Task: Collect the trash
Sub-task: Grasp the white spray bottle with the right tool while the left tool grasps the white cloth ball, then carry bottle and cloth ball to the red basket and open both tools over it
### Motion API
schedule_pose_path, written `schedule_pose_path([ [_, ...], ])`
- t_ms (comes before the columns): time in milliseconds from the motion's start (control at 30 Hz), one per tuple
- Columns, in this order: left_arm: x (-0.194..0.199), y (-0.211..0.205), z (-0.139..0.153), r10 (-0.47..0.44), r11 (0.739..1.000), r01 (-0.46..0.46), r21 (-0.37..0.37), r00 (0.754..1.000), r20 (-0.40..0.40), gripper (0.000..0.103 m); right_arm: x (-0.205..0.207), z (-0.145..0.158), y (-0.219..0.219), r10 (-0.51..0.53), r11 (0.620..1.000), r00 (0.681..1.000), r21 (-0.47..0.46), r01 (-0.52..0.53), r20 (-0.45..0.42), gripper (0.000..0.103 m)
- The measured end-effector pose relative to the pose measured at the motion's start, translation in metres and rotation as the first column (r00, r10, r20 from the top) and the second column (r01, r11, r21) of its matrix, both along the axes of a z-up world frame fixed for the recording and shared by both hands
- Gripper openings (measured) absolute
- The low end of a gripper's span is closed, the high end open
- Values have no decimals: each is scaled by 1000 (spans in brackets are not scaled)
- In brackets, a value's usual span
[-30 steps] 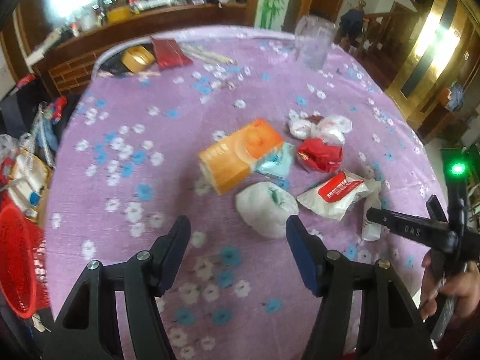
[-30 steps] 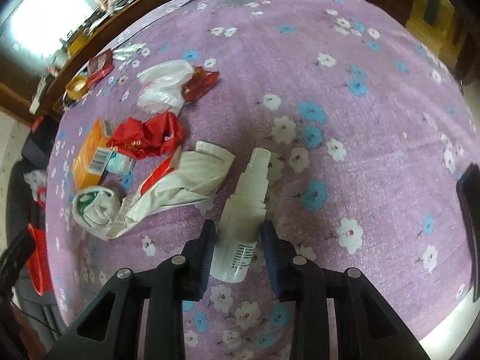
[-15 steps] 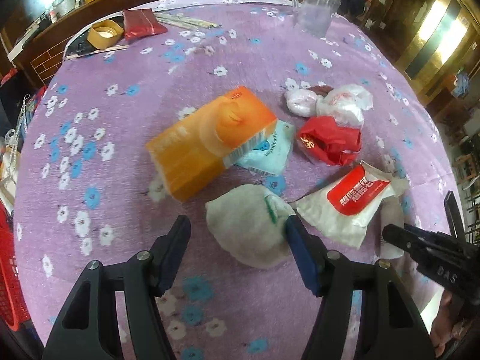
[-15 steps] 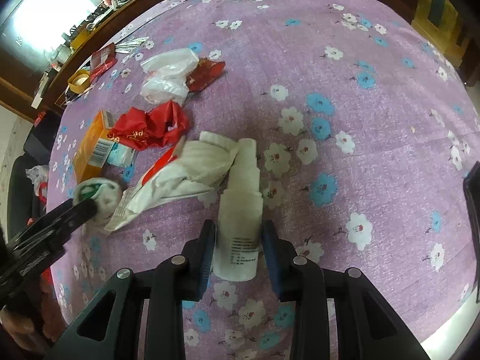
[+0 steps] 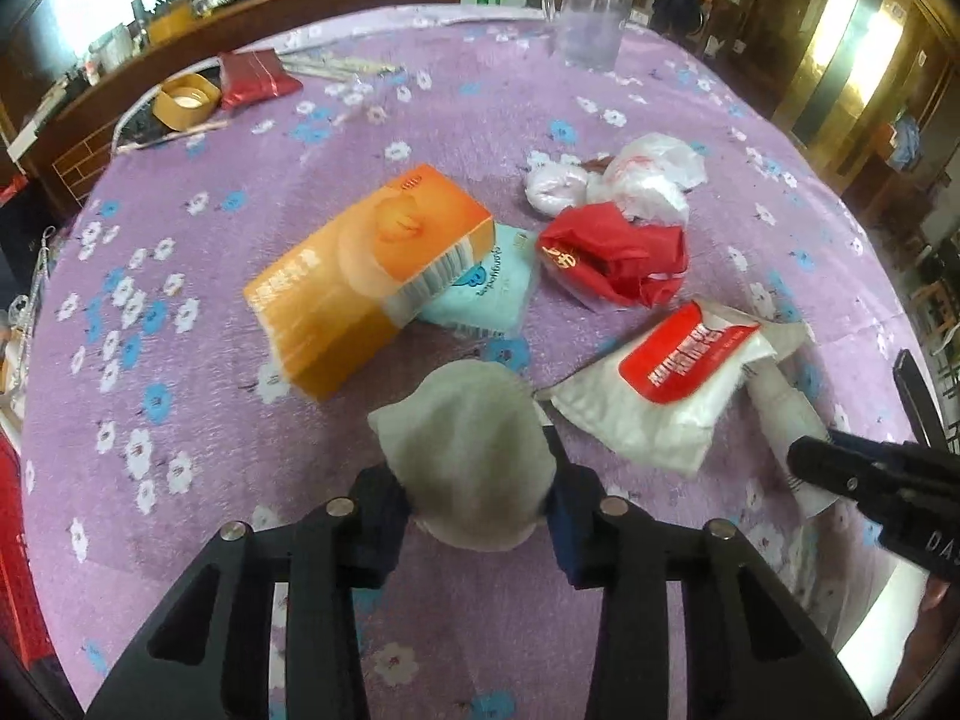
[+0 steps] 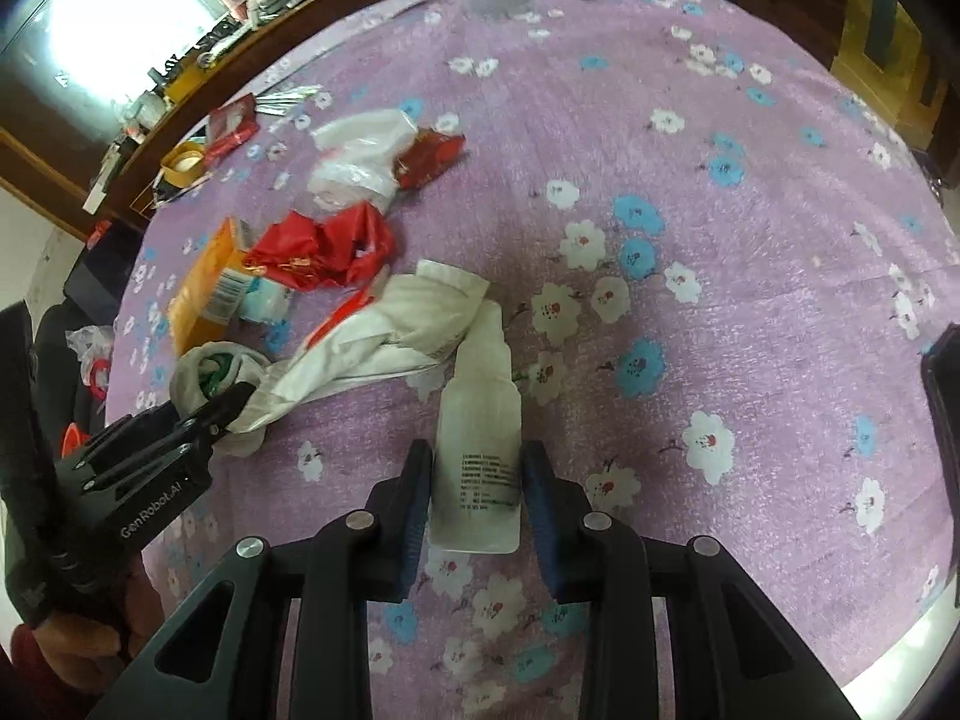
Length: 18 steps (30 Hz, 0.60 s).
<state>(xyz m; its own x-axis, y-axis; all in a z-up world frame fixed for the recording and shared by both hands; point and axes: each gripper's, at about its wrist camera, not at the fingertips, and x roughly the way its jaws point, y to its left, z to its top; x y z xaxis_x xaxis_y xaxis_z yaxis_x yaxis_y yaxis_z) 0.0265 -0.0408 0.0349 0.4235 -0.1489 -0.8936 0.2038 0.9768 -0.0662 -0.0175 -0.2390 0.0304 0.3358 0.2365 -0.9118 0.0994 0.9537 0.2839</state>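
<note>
Pickup is the step we judge in hand: our left gripper has just been closing and pinches the crumpled white wad on the desk; our right gripper clamps the white bottle; next, we'd lift both clear

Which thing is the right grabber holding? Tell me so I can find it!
Look at the purple flowered tablecloth, on the side away from the trash pile. The right gripper pinches a small bottle lying there. It alone is smooth, whitish plastic with tiny print; its neighbours are crumpled wrappers.
</note>
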Motion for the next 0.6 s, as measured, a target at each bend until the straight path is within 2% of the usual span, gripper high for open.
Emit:
schedule_pose_path([
  [233, -31, 24, 26, 49, 999, -50, 12, 995, 85, 37, -23, 24, 13, 56, 998, 997, 14, -57, 56, 32],
  [400, -48, 34, 35, 52, 998, -57, 39, 992, 116, 38, -30, 9, 30, 119, 993, 993, 20, -119, -3, 32],
  [600, -60, 41, 36, 54, 997, -59, 48, 992, 115, 38, -28, -10, 41, 135, 991, 988, 29, -133, -71, 32],
])
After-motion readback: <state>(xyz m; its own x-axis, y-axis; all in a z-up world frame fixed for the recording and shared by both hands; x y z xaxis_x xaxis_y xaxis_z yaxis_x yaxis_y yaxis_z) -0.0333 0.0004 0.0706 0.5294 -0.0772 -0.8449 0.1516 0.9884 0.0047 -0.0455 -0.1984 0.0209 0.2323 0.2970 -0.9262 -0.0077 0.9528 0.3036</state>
